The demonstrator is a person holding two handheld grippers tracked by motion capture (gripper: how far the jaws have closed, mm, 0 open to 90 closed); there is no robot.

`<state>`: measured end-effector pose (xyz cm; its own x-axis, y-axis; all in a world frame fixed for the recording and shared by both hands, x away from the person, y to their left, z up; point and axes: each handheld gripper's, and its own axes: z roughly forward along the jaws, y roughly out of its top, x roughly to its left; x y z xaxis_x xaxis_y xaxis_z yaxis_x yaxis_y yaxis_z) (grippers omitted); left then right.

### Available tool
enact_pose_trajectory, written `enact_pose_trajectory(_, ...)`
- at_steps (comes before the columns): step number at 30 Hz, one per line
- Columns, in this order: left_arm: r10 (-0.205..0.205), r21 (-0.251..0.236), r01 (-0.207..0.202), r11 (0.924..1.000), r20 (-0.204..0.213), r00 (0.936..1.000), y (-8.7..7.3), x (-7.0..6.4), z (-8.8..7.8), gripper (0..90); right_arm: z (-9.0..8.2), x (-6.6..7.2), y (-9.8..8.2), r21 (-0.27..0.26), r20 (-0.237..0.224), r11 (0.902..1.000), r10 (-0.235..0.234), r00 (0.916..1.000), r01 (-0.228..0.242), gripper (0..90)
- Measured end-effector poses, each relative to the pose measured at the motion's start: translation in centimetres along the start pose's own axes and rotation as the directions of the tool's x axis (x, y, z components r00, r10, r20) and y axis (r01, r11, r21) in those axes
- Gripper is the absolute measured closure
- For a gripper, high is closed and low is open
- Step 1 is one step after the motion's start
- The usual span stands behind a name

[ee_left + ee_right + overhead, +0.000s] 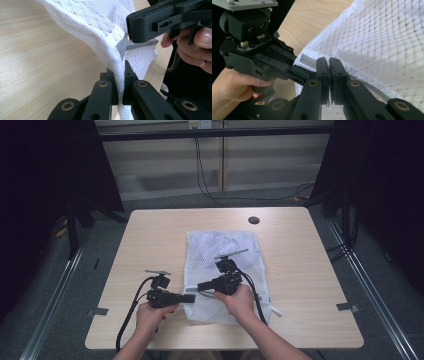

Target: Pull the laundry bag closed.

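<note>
Pinching white mesh bag (grey zipper edge): left gripper, right gripper, fingers clamped.

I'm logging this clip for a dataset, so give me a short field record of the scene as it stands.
surface: wooden table
item: white mesh laundry bag, lying flat
left gripper: shut on the bag's near edge
right gripper: shut at the zipper end, on the same edge
bag contents: white cloth inside, kind unclear

One mesh bag, two grippers, one table
</note>
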<state>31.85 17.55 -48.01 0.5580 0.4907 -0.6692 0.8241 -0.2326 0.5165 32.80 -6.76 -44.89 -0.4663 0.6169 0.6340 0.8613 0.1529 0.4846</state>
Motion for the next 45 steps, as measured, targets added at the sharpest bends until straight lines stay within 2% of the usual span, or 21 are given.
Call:
enact_pose_trajectory(4,0.008,0.006,-0.008,1.0000,-0.002,1.0000,0.0,0.1,0.0,88.9,0.0,-0.1,-0.1,0.001,-0.005,1.0000,0.002,1.0000,-0.002,87.0)
enact_pose_trajectory(6,-0.004,-0.001,0.004,1.0000,0.001,1.0000,0.0,0.0,0.0,88.9,-0.1,-0.1,-0.1,0.002,0.000,1.0000,0.004,1.0000,-0.004,87.0)
enact_pose_trajectory(7,0.011,0.003,-0.011,0.9999,-0.005,0.9999,0.1,0.2,-0.1,88.9,-0.1,-0.2,0.0,0.002,0.000,1.0000,0.004,1.0000,-0.004,87.0)
enact_pose_trajectory(10,0.010,-0.001,-0.010,0.9999,-0.003,0.9999,0.0,0.2,-0.1,88.9,-0.3,-0.3,0.0,-0.001,0.004,1.0000,0.008,1.0000,-0.008,87.0)
enact_pose_trajectory(13,-0.005,-0.003,0.005,1.0000,0.005,1.0000,0.0,0.0,0.0,88.9,-0.5,-0.4,-0.1,0.001,0.006,1.0000,0.005,1.0000,-0.005,87.0)
enact_pose_trajectory(16,0.011,-0.003,-0.011,0.9999,-0.002,0.9999,0.0,0.1,-0.1,88.8,-0.5,-0.4,-0.1,0.001,0.004,1.0000,0.007,1.0000,-0.007,87.0)
enact_pose_trajectory(17,-0.003,-0.009,0.003,0.9999,0.001,1.0000,0.0,0.1,-0.2,88.8,-0.6,-0.5,-0.1,0.002,0.016,1.0000,0.004,0.9999,-0.004,87.0)
enact_pose_trajectory(21,0.009,-0.003,-0.009,1.0000,0.000,1.0000,0.0,0.1,-0.1,88.9,-0.8,-0.7,-0.2,-0.001,0.017,1.0000,0.009,0.9998,-0.009,86.9)
enact_pose_trajectory(25,-0.005,-0.007,0.005,1.0000,0.005,1.0000,0.0,0.1,-0.1,88.8,-0.9,-0.7,-0.2,-0.004,0.012,1.0000,0.006,0.9999,-0.006,86.9)
enact_pose_trajectory(33,-0.003,-0.008,0.003,1.0000,-0.002,1.0000,0.1,0.1,-0.2,88.9,-1.2,-1.0,-0.2,-0.004,0.028,1.0000,0.008,0.9996,-0.008,86.9)
enact_pose_trajectory(45,-0.003,-0.002,0.003,1.0000,0.001,1.0000,0.1,0.2,-0.3,88.9,-1.4,-1.1,-0.3,-0.003,0.019,1.0000,-0.001,0.9998,0.001,86.9)
